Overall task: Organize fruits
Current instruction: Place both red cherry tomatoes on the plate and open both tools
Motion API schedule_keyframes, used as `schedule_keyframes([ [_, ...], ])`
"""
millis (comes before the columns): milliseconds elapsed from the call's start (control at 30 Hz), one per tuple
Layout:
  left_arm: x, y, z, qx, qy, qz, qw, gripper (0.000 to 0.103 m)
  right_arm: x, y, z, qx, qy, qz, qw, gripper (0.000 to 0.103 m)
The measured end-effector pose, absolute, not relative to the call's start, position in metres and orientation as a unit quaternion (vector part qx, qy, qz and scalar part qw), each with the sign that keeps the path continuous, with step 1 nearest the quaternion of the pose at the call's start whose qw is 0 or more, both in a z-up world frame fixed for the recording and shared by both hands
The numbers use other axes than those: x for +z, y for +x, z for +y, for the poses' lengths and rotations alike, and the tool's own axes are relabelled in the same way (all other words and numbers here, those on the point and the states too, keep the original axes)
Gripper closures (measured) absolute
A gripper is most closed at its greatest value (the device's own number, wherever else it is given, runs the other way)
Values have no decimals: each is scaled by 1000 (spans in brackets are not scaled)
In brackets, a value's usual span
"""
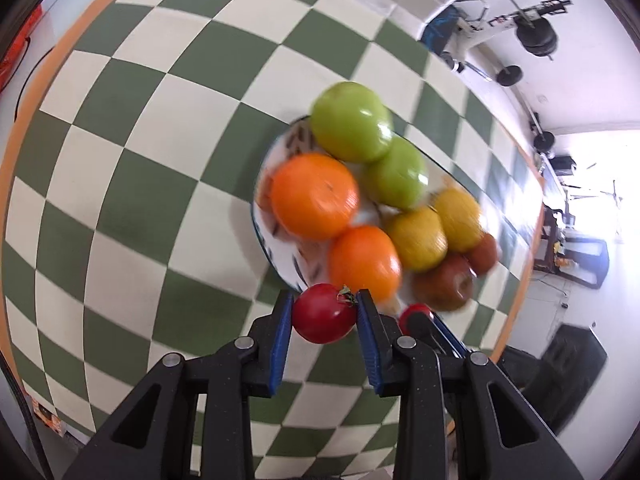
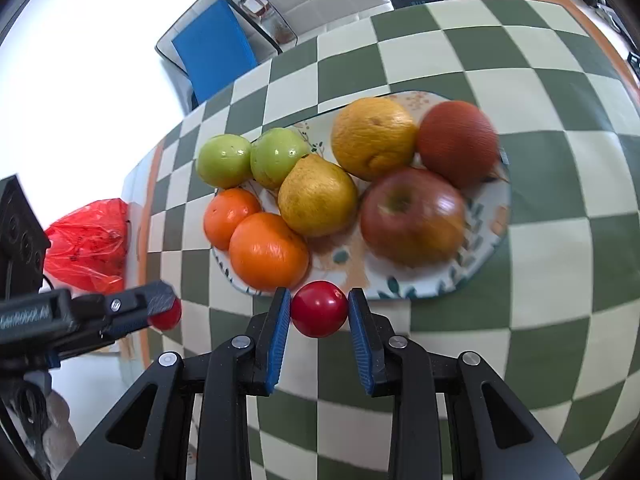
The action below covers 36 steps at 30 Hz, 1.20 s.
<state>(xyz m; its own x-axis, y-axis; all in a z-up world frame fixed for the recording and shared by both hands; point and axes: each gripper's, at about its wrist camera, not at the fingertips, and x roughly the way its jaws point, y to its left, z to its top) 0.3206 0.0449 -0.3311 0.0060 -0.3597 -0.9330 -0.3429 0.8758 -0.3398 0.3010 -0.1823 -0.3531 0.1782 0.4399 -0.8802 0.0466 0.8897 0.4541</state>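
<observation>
An oval patterned plate (image 1: 280, 148) (image 2: 478, 220) on the green-and-cream checked table holds two green apples (image 1: 352, 122) (image 2: 225, 160), two oranges (image 1: 316, 196) (image 2: 268, 250), a yellow pear (image 2: 318, 196), a larger yellow-orange citrus (image 2: 374, 138), a red apple (image 2: 412, 216) and a reddish-brown fruit (image 2: 458, 144). My left gripper (image 1: 325, 296) (image 2: 160, 310) is shut on a small red tomato (image 1: 324, 316) with a green stem, just off the plate's near rim. My right gripper (image 2: 320, 294) (image 1: 420, 322) is shut on a second small red tomato (image 2: 319, 314), also at the plate's near edge.
A red plastic bag (image 2: 88, 244) lies at the table's left end beside a black box (image 2: 16, 224). A blue-seated chair (image 2: 216, 52) stands beyond the far edge. The orange table border (image 1: 528, 240) runs close to the plate. Gym gear (image 1: 536, 36) sits on the floor.
</observation>
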Motion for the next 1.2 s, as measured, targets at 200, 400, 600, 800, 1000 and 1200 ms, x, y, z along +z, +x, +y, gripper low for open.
schedule_keyframes([
  [200,-354,337,47,-7,-246,724,644,73,-371,319,-170,117,173,637,742,70],
  [400,-352,335,52,3,-225,729,647,70,-378,321,-172,108,176,652,730,51],
  [600,-327,323,50,20,-143,707,692,40,-353,302,-180,88,150,643,746,26],
  [800,-297,295,42,27,-72,678,731,7,-323,281,-197,36,99,632,768,6],
  [1000,-272,271,26,20,-31,649,760,2,-294,262,-214,3,86,612,786,4],
  [1200,-234,253,18,23,-17,611,791,2,-258,244,-218,1,80,584,808,4],
])
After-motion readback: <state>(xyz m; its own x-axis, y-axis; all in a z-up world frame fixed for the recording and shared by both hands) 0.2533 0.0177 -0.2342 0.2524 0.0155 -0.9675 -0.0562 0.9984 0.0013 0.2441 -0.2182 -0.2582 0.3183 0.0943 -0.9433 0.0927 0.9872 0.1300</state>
